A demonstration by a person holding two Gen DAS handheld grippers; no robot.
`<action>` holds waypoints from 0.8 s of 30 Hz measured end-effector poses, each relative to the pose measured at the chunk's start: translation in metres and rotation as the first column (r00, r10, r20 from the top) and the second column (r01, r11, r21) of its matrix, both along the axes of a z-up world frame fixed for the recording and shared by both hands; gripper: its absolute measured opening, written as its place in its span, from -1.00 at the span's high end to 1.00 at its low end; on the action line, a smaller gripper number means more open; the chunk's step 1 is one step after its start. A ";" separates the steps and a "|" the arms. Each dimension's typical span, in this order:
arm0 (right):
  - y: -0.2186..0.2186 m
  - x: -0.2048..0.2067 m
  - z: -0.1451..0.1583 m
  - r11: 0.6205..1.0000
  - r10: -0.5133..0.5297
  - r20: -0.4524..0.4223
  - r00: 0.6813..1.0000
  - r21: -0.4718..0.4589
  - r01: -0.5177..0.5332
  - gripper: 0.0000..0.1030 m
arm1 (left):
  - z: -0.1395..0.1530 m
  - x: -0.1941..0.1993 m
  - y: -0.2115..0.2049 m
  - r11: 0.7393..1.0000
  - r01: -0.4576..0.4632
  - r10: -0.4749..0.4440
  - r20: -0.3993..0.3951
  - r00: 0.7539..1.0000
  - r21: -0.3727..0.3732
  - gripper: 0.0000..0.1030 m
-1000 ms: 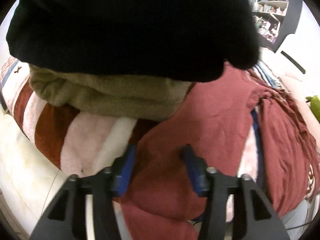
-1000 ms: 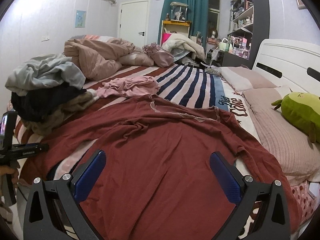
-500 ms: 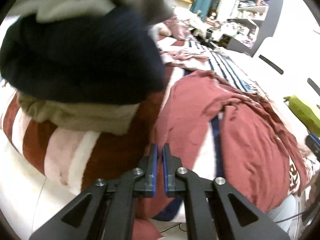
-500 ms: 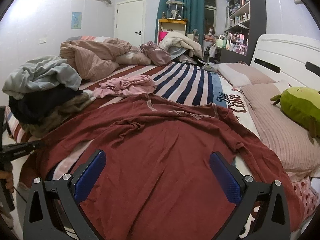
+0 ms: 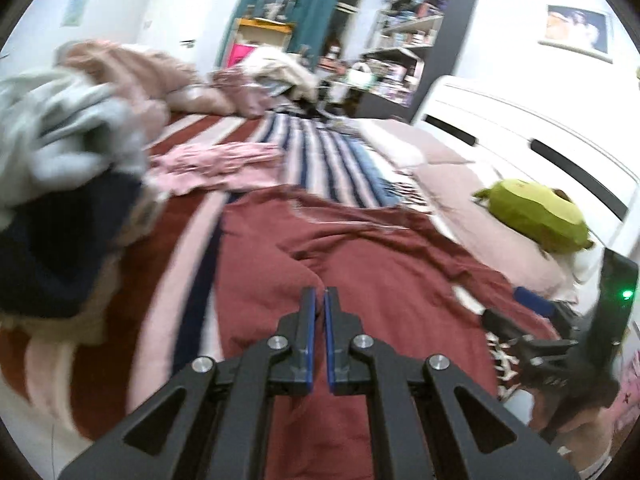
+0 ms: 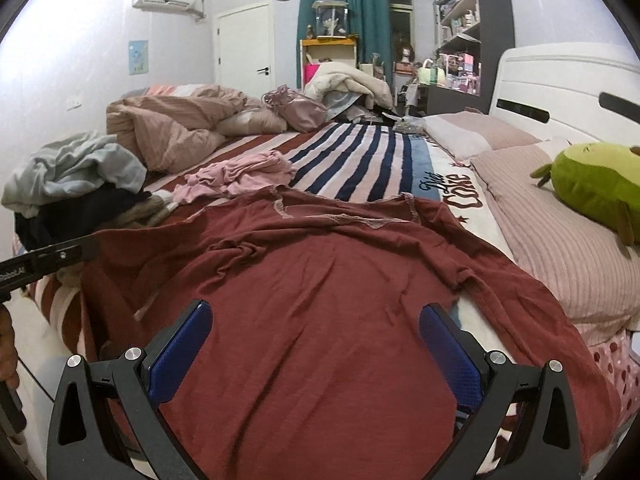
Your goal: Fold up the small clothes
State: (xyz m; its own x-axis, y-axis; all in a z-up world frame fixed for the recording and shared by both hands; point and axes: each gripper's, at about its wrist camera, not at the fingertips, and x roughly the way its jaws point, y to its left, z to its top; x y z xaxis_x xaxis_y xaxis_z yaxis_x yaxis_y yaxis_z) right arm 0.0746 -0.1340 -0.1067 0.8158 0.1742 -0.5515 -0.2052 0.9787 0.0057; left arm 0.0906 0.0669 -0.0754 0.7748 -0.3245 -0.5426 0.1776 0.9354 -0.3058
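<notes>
A dark red garment (image 6: 320,300) lies spread over the striped bed (image 6: 360,152), neckline at the far side. My left gripper (image 5: 319,304) is shut on the garment's left edge. A ridge of red cloth (image 5: 304,264) runs up from its blue pads, and that side is lifted off the bed. From the right wrist view, the left gripper's black body (image 6: 48,260) shows at the left, with red cloth hanging beside it. My right gripper (image 6: 316,340) stands open low over the near part of the garment, with nothing between its pads.
A pile of grey, black and tan clothes (image 6: 76,184) sits at the bed's left edge. A crumpled pink garment (image 6: 240,176) lies beyond the red one. A green plush toy (image 6: 596,184) rests on the pillows (image 6: 560,248) by the white headboard (image 6: 560,92). A bunched quilt (image 6: 172,128) lies at the back.
The left gripper closed on the red garment's edge, then rose and swung away from the clothes pile, lifting that edge. The right gripper shifted a little and stayed open.
</notes>
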 end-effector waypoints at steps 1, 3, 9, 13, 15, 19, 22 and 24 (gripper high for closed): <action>-0.006 0.000 0.000 1.000 -0.007 0.000 1.000 0.008 0.007 -0.99 | 0.003 0.003 -0.012 1.000 0.029 -0.029 0.002 1.000 -0.005 0.96; -0.017 0.000 -0.002 1.000 -0.023 0.001 1.000 0.020 0.023 -0.99 | 0.007 0.010 -0.038 0.996 0.085 -0.085 0.004 0.996 -0.004 0.96; -0.057 0.000 -0.011 0.994 -0.087 -0.009 0.996 0.062 0.088 -0.99 | 0.003 0.024 -0.112 0.964 0.262 -0.264 -0.032 0.964 -0.050 0.96; -0.088 -0.002 -0.021 0.986 -0.159 -0.006 0.987 0.053 0.159 -0.99 | -0.017 0.036 -0.152 0.943 0.330 -0.333 -0.102 0.937 -0.043 0.95; -0.101 -0.004 -0.028 0.983 -0.179 -0.011 0.984 0.047 0.179 -0.99 | -0.029 0.039 -0.161 0.941 0.338 -0.339 -0.137 0.931 -0.032 0.91; -0.115 -0.005 -0.039 0.983 -0.156 -0.053 0.986 0.092 0.160 -0.99 | -0.035 0.036 -0.158 0.940 0.340 -0.339 -0.151 0.928 -0.021 0.14; -0.117 -0.006 -0.045 0.982 -0.141 -0.073 0.987 0.119 0.149 -0.99 | -0.026 0.024 -0.145 0.946 0.321 -0.315 -0.114 0.942 0.040 0.11; -0.113 -0.007 -0.048 0.982 -0.105 -0.093 0.990 0.145 0.118 -0.99 | -0.019 0.020 -0.128 0.960 0.270 -0.264 -0.093 0.960 0.067 0.10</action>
State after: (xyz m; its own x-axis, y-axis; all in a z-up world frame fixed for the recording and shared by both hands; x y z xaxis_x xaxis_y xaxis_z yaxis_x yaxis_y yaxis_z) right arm 0.0680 -0.2467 -0.1549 0.7864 0.1706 -0.5937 -0.0870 0.9821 0.1670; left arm 0.1101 -0.0607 -0.0945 0.6171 -0.4672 -0.6331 0.4015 0.8790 -0.2573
